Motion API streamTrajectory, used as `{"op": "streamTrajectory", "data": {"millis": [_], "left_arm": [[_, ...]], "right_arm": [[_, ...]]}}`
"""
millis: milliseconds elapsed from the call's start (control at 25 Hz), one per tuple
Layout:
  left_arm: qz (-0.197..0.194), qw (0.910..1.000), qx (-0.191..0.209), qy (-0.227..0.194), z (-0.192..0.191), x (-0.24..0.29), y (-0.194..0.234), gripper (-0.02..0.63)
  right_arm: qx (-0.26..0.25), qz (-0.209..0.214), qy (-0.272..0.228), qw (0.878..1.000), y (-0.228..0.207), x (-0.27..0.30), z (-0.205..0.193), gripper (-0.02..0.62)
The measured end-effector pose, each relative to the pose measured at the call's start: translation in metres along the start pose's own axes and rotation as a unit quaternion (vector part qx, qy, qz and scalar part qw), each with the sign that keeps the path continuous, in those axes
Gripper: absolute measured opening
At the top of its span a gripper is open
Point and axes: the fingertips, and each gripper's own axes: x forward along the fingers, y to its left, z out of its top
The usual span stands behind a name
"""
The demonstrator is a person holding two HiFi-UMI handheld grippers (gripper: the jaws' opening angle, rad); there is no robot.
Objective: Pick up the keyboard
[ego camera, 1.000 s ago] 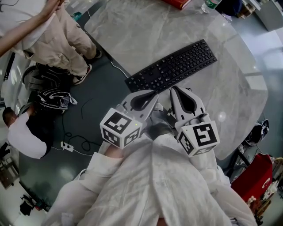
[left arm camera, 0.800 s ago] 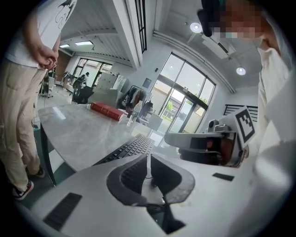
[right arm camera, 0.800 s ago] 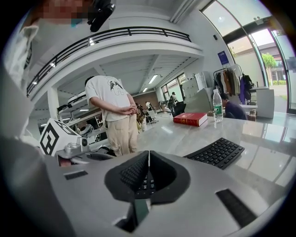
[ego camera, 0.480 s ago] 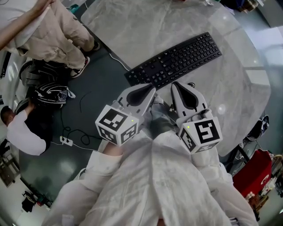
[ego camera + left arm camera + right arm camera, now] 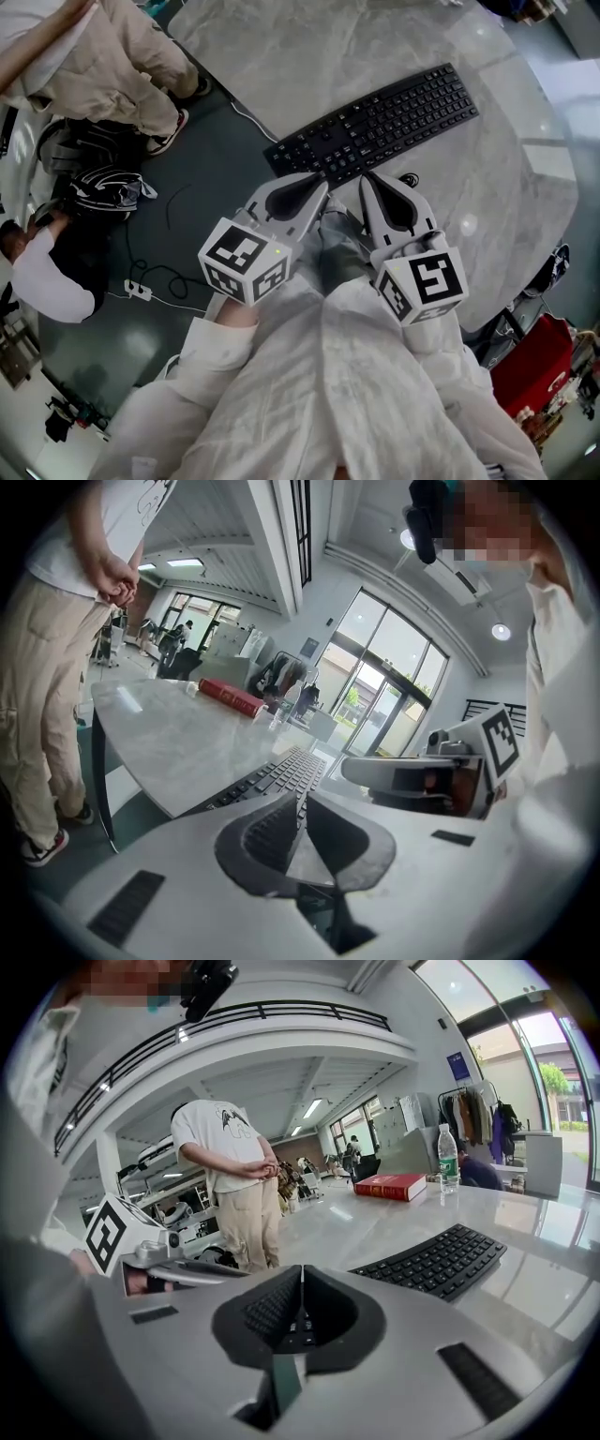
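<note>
Flat black rectangular keyboard lies slantwise on the grey marble-look table, close to its near edge; left tongs and right tongs hang side by side just short of it, each pressed together, nothing between.
</note>
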Motion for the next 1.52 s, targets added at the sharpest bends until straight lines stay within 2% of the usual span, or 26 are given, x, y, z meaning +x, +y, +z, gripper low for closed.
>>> {"op": "streamTrajectory", "data": {"millis": [240,280,360,480,720,920,1160,1400,1520], "left_arm": [[0.003,0.9985,-0.054,-0.014,-0.007,-0.001,0.01,0.02],[0.003,0.9981,-0.06,-0.015,-0.009,-0.002,0.012,0.033],[0.001,0.9973,-0.072,-0.015,-0.012,-0.002,0.014,0.104],[0.007,0.9951,-0.096,-0.022,-0.014,-0.005,0.022,0.116],[0.047,0.9893,-0.135,-0.03,-0.021,-0.013,0.046,0.234],[0.085,0.9846,-0.151,-0.022,-0.035,-0.018,0.066,0.291],[0.086,0.969,-0.228,-0.042,-0.042,-0.022,0.077,0.31],[0.092,0.961,-0.26,-0.015,-0.065,-0.02,0.084,0.315],[0.086,0.9597,-0.268,-0.001,-0.074,-0.016,0.084,0.317]], "right_arm": [[-0.016,0.022,0.019,0.999,0.006,0.008,-0.008,0.031],[-0.016,0.023,0.022,0.999,0.005,0.009,-0.01,0.031],[-0.016,0.024,0.026,0.999,0.005,0.01,-0.012,0.031],[-0.017,0.029,0.032,0.999,0.007,0.013,-0.014,0.031],[-0.014,0.036,0.05,0.998,0.01,0.017,-0.027,0.031],[-0.012,0.037,0.05,0.998,0.012,0.02,-0.027,0.031],[-0.005,0.034,0.052,0.998,0.007,0.018,-0.03,0.031],[-0.023,0.03,0.057,0.998,0.006,0.018,-0.035,0.031],[-0.024,0.026,0.059,0.998,0.005,0.018,-0.038,0.031]]}}
